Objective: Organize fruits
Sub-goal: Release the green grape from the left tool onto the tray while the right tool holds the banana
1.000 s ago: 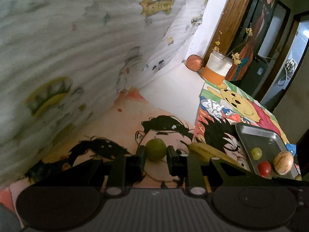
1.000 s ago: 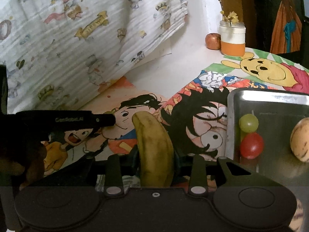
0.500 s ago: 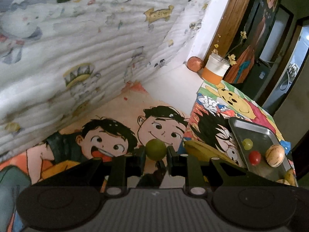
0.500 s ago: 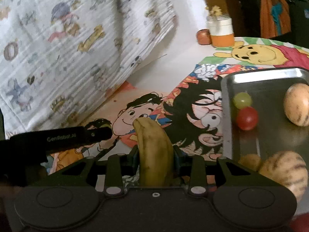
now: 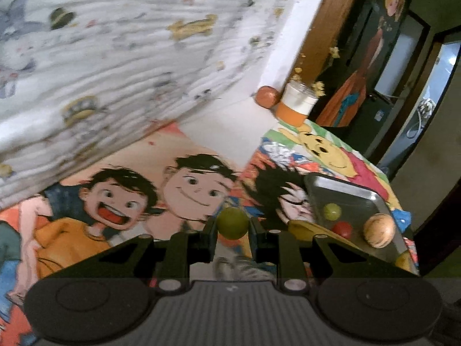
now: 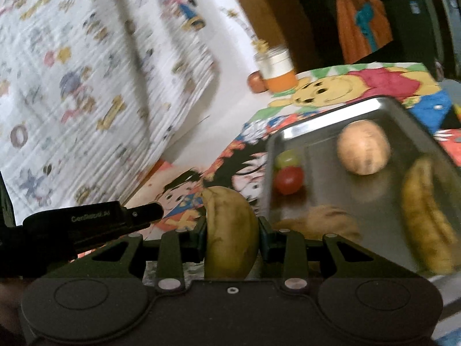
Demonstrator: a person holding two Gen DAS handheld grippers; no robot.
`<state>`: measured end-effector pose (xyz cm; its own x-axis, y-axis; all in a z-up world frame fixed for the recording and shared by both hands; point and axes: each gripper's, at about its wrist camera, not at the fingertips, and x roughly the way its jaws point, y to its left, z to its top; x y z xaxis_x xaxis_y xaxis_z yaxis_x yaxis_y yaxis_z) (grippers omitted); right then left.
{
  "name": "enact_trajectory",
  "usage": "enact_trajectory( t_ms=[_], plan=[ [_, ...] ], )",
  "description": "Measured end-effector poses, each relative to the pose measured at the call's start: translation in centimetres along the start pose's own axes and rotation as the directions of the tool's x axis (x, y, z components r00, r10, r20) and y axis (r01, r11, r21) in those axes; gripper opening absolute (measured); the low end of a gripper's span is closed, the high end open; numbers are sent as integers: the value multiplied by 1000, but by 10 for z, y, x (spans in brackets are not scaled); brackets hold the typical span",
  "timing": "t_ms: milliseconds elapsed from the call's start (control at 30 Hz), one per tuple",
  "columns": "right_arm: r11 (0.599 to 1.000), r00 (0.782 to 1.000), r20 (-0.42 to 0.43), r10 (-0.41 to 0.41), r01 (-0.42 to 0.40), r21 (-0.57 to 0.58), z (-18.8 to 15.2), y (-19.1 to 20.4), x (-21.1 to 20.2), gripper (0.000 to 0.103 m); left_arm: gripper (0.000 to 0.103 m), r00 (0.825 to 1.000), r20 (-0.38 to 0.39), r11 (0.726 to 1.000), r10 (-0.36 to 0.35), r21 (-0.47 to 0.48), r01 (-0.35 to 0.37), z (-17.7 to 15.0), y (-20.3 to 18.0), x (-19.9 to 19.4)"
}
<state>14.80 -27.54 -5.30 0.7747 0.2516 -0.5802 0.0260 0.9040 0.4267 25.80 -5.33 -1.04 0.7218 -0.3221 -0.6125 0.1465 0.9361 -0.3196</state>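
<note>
**Both fruits carried closer to the tray**

Compared with a second earlier, drew nearer to the metal tray (image 6: 325, 115) in both wrist views. Held a small round green fruit (image 5: 232, 222) in the left gripper (image 5: 232, 226), jaws clenched on its two sides, above the cartoon-printed cloth (image 5: 121, 201) covering the surface. Gripped a yellow-brown banana (image 6: 230, 230) in the right gripper (image 6: 232, 238), jaws pressed against its flanks, tip pointing forward, just short of the tray's near left corner. Showed far more of the tray in the right wrist view than a second earlier, when only its left part and three fruits were visible; now tilted in the picture too, as though the wrist had rolled.

Already in the tray: a green grape-like fruit (image 6: 286, 158) touching a red one (image 6: 289, 180), a round tan melon-like fruit (image 6: 363, 147), a second banana (image 6: 426, 216) along the right side, and a blurred tan fruit (image 6: 319, 220) by the near rim. Left outside: a reddish fruit (image 5: 266, 97) far back beside an orange-and-white jar (image 5: 296, 106).

Judged as the carry stage, neither fruit yet over the tray. Likely next: setting the banana on the bare stretch between melon and second banana. Risk: the green fruit rolling once released.
</note>
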Motion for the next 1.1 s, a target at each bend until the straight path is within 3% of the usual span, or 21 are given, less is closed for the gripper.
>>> enact_trajectory(
  t_ms=[400,733,900,1100],
  plan=[
    [998,991,125,-37,31,52,18,-37,-47,36,25,996,-12,996,-84,40,84,-9,-59,6],
    [976,954,221,-204,180,122,26,-72,-64,36,25,988,-47,983,-149,101,153,-13,-107,27],
    [957,936,220,-276,246,154,26,-87,-56,36,25,984,-63,974,-169,142,176,-15,-131,44],
    [949,934,187,-303,278,149,29,-96,-37,36,25,979,-101,964,-175,183,192,-22,-148,62]
  ],
)
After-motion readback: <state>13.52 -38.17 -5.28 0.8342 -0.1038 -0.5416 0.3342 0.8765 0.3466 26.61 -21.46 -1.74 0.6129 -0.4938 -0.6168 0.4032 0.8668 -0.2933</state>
